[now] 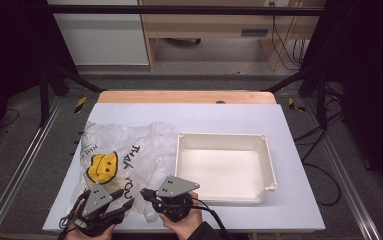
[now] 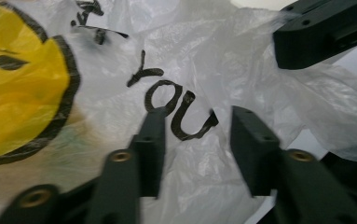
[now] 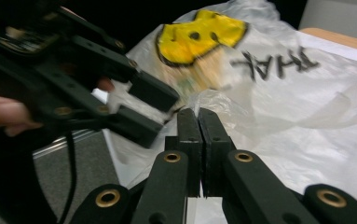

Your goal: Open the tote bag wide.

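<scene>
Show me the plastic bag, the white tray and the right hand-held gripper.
plastic bag (image 1: 129, 145), high view, on the clear film beside the smiley print.
white tray (image 1: 268, 165), high view, on its right wall.
right hand-held gripper (image 3: 198, 122), right gripper view, between its closed fingertips.

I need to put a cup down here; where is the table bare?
Bare: the table strip behind the plastic bag and white tray, and the right edge beside the tray. Crowded: the near-left corner, with the bag and both grippers.

High overview, two close bag views
</scene>
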